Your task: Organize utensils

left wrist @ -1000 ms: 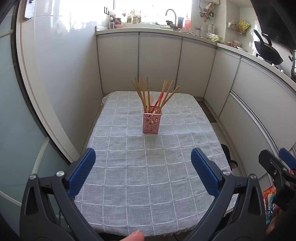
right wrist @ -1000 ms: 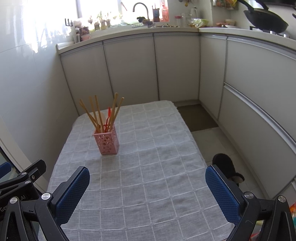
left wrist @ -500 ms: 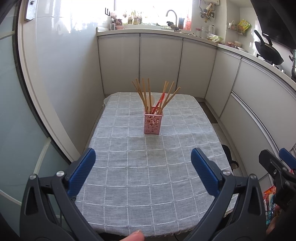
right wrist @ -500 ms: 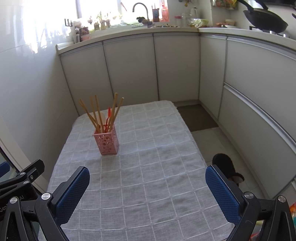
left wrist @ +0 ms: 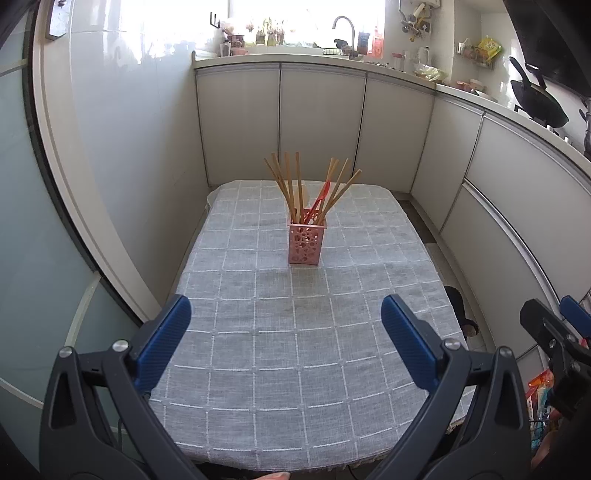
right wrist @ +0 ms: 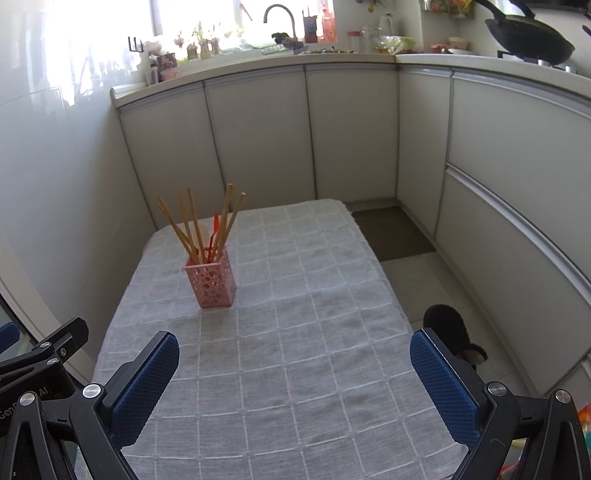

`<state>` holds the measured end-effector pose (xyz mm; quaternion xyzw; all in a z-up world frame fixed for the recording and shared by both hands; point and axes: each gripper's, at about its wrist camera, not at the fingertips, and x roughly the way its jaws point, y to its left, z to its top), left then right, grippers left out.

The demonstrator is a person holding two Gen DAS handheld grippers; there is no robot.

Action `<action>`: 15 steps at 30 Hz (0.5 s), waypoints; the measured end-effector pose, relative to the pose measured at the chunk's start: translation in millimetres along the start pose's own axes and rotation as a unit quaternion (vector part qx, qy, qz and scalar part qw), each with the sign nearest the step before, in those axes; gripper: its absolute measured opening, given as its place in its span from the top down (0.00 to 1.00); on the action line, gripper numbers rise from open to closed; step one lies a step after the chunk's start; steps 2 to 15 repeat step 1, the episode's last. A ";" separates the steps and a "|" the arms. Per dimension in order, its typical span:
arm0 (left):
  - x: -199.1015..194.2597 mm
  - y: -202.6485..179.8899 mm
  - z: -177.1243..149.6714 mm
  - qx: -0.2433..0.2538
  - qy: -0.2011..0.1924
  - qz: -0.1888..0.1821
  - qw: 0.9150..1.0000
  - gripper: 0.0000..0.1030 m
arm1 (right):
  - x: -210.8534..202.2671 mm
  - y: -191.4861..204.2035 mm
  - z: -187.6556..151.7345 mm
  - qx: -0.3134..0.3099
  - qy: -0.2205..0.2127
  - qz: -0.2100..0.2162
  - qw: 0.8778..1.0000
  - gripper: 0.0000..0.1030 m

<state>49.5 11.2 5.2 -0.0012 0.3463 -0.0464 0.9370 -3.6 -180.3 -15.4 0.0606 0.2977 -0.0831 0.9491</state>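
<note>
A pink perforated utensil holder [left wrist: 306, 243] [right wrist: 211, 283] stands upright on the table with the grey checked cloth [left wrist: 295, 332] [right wrist: 295, 332]. Several wooden chopsticks [left wrist: 284, 188] [right wrist: 184, 225] and a red utensil [left wrist: 320, 197] [right wrist: 214, 230] stick out of it. My left gripper [left wrist: 286, 332] hangs open over the near part of the table, well short of the holder, with nothing between its blue pads. My right gripper [right wrist: 293, 373] is open too, over the near edge, the holder ahead and to its left. Each gripper shows at the edge of the other's view.
White kitchen cabinets [right wrist: 258, 140] wrap around the far and right sides of the table. A counter with a sink tap [right wrist: 277, 14] and a black wok [right wrist: 528, 35] runs above them. A dark slipper [right wrist: 450, 338] lies on the floor to the right.
The left wrist view has drifted slightly back and up, so the holder looks a little farther away. The right view is almost unchanged. Both grippers stay open.
</note>
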 end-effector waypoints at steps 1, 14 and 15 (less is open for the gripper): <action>3.2 0.0 0.0 -0.001 0.000 0.001 1.000 0.01 | 4.5 -1.5 -0.1 -0.001 0.002 -0.001 1.000 0.00; 3.2 0.0 0.0 -0.001 0.000 0.001 1.000 0.01 | 4.5 -1.5 -0.1 -0.001 0.002 -0.001 1.000 0.00; 3.2 0.0 0.0 -0.001 0.000 0.001 1.000 0.01 | 4.5 -1.5 -0.1 -0.001 0.002 -0.001 1.000 0.00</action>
